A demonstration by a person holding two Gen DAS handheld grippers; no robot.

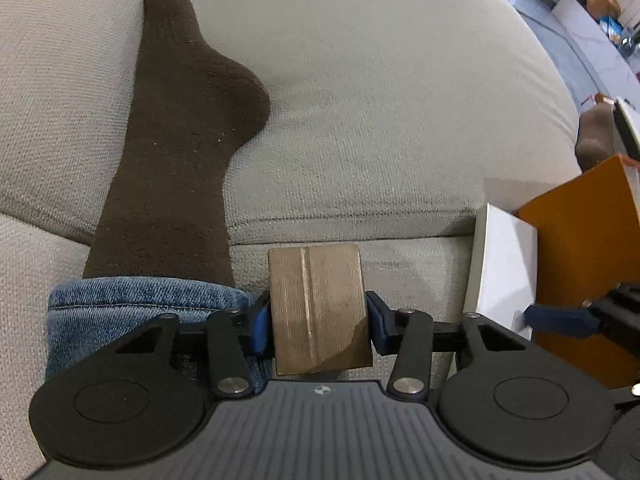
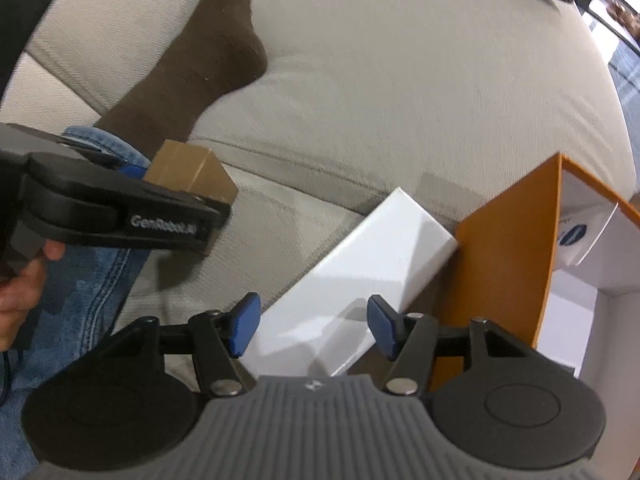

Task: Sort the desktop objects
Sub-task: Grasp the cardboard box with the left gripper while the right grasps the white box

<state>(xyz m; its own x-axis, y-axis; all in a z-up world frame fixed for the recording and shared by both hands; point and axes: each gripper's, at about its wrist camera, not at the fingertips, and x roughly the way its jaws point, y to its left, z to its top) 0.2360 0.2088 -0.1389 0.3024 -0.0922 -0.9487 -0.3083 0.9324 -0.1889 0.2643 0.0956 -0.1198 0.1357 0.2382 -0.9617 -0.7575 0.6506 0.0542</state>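
Left wrist view
Left gripper (image 1: 318, 322): blue pads clamped on the two sides of one brown cardboard box (image 1: 320, 308), which is held above the front edge of the beige sofa cushion (image 1: 380, 100).
Left of it: one leg in a dark brown sock (image 1: 180, 128) and blue jeans cuff (image 1: 140, 304), stretched away over the cushion.
Right of it: one white box (image 1: 504, 268) leaning against one orange bin (image 1: 584, 264); a blue pad of the right gripper touches the white box's near corner.

Right wrist view
Right gripper (image 2: 310, 330): pads spread wide apart, straddling the near end of the white box (image 2: 360, 264) without pressing it.
White box: lies tilted, its far right corner touching the orange bin (image 2: 508, 256).
Bin: open, white inside.
Far left: left gripper (image 2: 188, 196) gripping the cardboard box (image 2: 188, 172), beside the sock (image 2: 192, 76).
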